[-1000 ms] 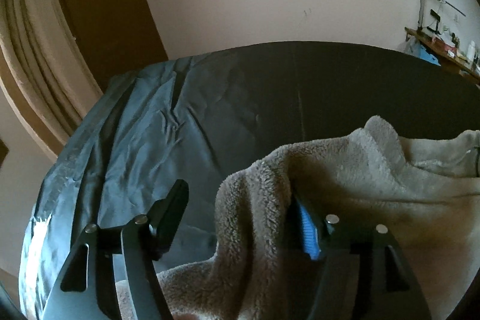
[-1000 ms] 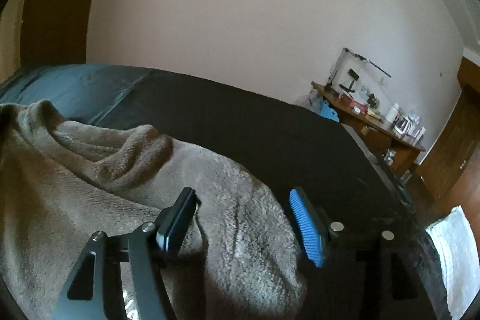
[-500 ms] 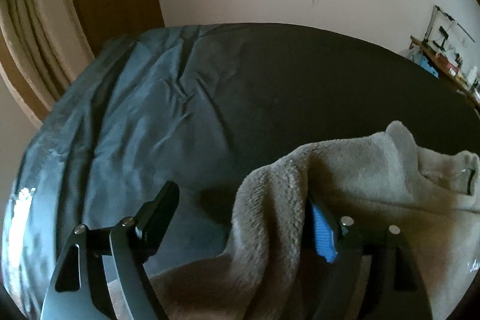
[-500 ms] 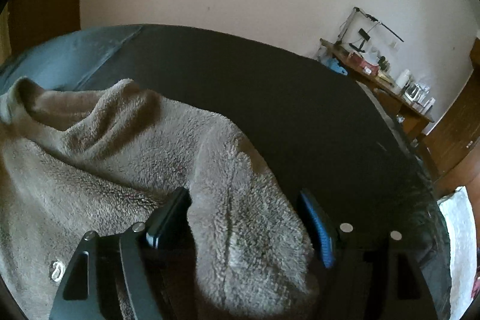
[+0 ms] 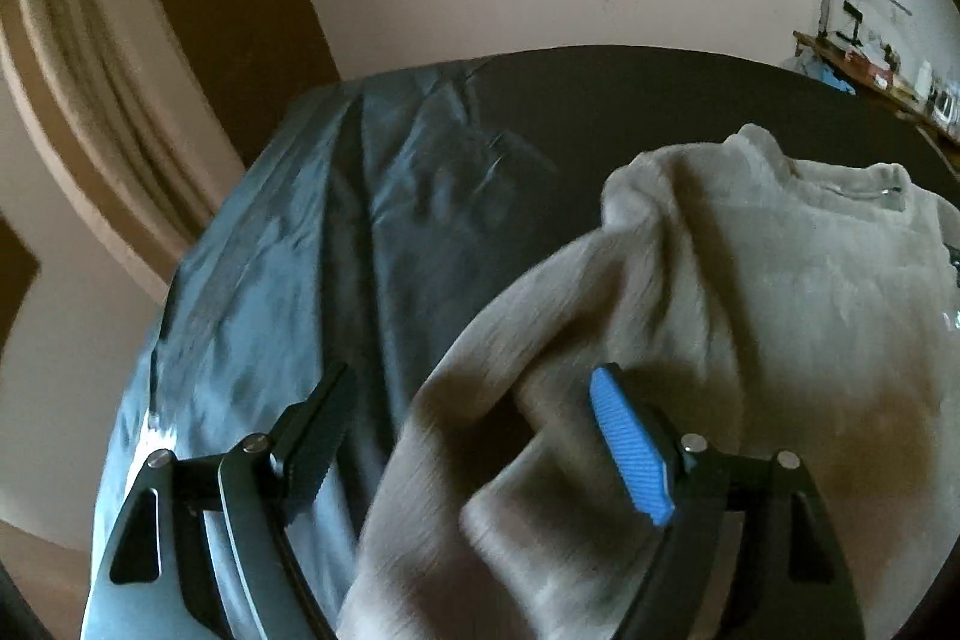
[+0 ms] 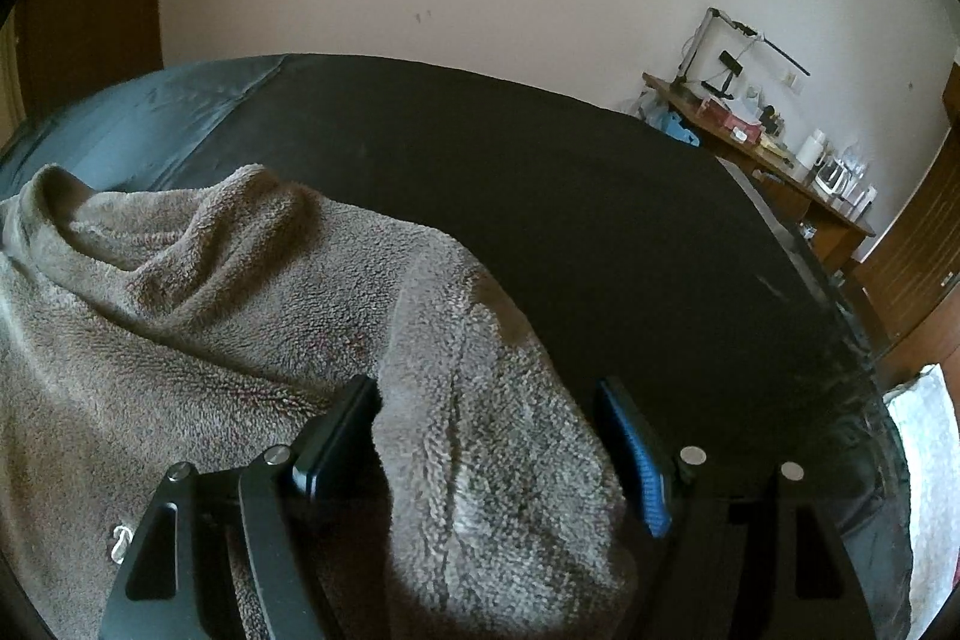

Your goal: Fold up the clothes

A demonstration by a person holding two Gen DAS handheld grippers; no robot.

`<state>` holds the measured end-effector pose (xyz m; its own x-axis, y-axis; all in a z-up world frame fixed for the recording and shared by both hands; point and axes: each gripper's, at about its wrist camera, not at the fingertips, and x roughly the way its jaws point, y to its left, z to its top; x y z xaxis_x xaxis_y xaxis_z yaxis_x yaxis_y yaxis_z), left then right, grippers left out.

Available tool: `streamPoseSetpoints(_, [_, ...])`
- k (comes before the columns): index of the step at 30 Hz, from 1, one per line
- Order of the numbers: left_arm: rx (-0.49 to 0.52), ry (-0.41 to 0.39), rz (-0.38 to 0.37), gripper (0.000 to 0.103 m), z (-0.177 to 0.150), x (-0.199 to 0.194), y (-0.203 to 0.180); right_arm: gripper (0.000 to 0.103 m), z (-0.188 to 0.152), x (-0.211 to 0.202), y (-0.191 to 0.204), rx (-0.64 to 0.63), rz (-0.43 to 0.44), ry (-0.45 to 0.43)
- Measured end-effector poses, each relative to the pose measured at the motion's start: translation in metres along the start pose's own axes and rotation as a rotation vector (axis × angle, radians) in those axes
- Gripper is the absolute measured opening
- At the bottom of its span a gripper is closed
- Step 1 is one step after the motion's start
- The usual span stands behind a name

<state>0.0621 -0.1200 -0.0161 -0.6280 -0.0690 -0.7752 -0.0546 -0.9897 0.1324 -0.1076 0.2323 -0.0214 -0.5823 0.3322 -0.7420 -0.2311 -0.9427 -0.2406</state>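
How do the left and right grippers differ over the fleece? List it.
In the left gripper the fleece lies off-centre by the blue pad, sheet showing beside the black finger; in the right gripper a fold nearly fills the gap. The left gripper's view is blurred, the right gripper's sharp. Both are open, gripping nothing.

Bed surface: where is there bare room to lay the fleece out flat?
The black cover lies bare from the fleece garment across to the far wall and the bed's right edge. The blue sheet on the garment's left is also bare. The near side is crowded with bunched fleece.
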Motion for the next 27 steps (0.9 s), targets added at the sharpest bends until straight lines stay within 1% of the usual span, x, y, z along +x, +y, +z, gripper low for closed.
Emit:
streamPoseSetpoints(3, [-0.049, -0.010, -0.056, 0.084, -0.013, -0.005, 0.025, 0.076, 0.000, -0.001, 0.001, -0.005, -0.005, -0.002])
streamPoseSetpoints(5, [-0.070, -0.009, -0.075, 0.084, -0.018, 0.001, 0.042, 0.076, 0.000, -0.002, 0.002, -0.008, -0.007, -0.002])
streamPoseSetpoints(9, [-0.097, 0.003, -0.087, 0.084, -0.032, -0.006, 0.062, 0.076, 0.001, -0.003, 0.002, -0.010, -0.009, -0.002])
streamPoseSetpoints(12, [-0.107, 0.027, -0.136, 0.084, -0.045, -0.009, 0.074, 0.076, 0.001, -0.002, 0.001, -0.010, -0.009, -0.002])
streamPoseSetpoints(14, [-0.101, 0.056, -0.179, 0.084, -0.051, -0.007, 0.077, 0.076, 0.000, -0.002, 0.000, -0.013, -0.011, -0.003])
streamPoseSetpoints(16, [-0.083, 0.076, -0.200, 0.084, -0.060, -0.006, 0.077, 0.076, 0.000, -0.001, 0.001, -0.016, -0.015, -0.004])
streamPoseSetpoints(18, [-0.057, 0.081, -0.214, 0.084, -0.067, -0.006, 0.075, 0.076, 0.000, -0.002, 0.002, -0.019, -0.018, -0.006])
streamPoseSetpoints(21, [-0.026, 0.085, -0.255, 0.084, -0.075, -0.011, 0.067, 0.076, 0.000, -0.002, 0.001, -0.019, -0.018, -0.006])
streamPoseSetpoints(23, [0.007, 0.085, -0.258, 0.083, -0.083, -0.019, 0.057, 0.076, 0.000, -0.002, 0.001, -0.018, -0.017, -0.006])
streamPoseSetpoints(25, [0.045, 0.088, -0.244, 0.079, -0.082, -0.011, 0.048, 0.076, 0.001, -0.001, 0.001, -0.017, -0.016, -0.006])
streamPoseSetpoints(26, [0.064, 0.076, -0.231, 0.067, -0.082, -0.012, 0.041, 0.076, 0.001, -0.001, 0.001, -0.017, -0.015, -0.007])
streamPoseSetpoints(27, [0.065, 0.078, -0.233, 0.051, -0.081, -0.013, 0.038, 0.076, 0.001, -0.001, 0.001, -0.016, -0.014, -0.007])
